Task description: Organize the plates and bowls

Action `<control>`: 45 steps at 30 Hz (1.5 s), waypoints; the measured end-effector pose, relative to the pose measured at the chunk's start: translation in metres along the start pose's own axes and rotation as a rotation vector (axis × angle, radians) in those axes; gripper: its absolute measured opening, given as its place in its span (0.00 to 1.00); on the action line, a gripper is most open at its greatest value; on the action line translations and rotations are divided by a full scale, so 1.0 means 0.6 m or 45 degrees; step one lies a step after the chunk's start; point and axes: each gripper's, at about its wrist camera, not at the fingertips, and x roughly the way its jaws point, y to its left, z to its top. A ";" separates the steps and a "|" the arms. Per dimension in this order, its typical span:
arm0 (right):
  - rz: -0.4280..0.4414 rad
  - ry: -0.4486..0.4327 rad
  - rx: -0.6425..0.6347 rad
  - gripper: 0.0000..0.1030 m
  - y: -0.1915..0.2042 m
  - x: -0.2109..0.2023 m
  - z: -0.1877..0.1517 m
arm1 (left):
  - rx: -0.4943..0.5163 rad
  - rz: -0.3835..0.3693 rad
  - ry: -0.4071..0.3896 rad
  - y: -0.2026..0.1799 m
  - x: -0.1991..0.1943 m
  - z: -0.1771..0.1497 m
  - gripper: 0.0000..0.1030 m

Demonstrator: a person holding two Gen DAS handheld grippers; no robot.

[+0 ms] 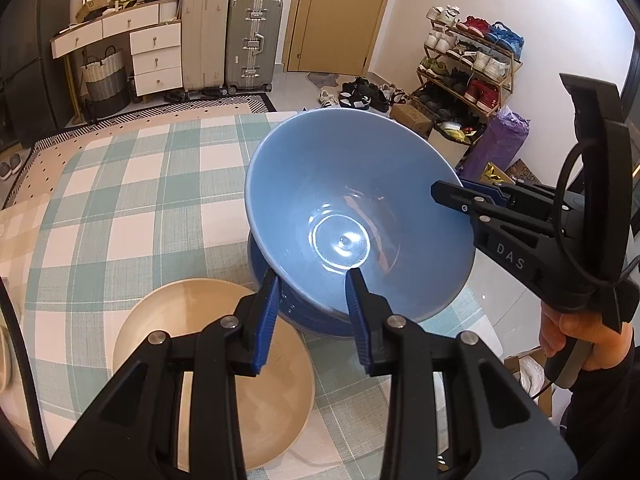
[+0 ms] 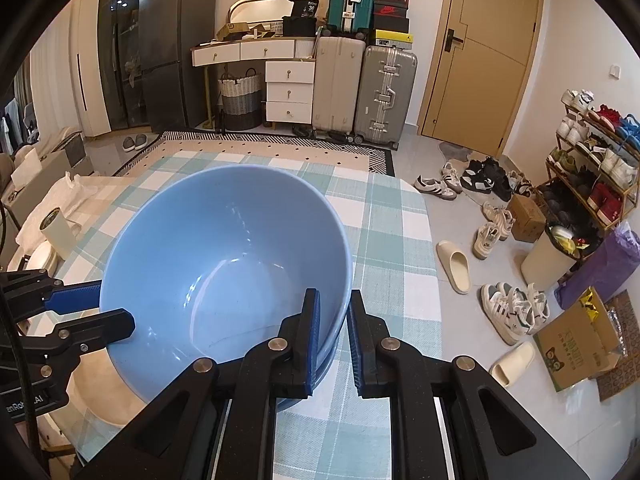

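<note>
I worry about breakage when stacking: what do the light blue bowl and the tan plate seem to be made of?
Light blue bowl: probably glazed ceramic, possibly melamine; its glossy inside mirrors a ring of light. Tan plate: a smooth beige surface with a duller sheen, perhaps matte-glazed ceramic or wood-look plastic. The pictures leave it open.

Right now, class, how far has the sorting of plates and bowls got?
Done: nothing clearly finished. In hand: both grippers, left and right, grip the light blue bowl's rim above a darker blue bowl, apparently nesting it. Left: seat it, then deal with the beige plate.
</note>
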 end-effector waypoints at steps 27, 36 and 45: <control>0.004 0.071 -0.021 0.13 0.011 0.046 -0.025 | 0.021 0.043 0.069 0.017 0.060 -0.025 0.29; -0.018 0.100 -0.045 0.14 0.011 0.065 -0.039 | 0.041 0.065 0.078 0.015 0.077 -0.033 0.29; -0.044 0.111 -0.070 0.14 0.014 0.077 -0.049 | 0.057 0.088 0.098 0.018 0.102 -0.036 0.29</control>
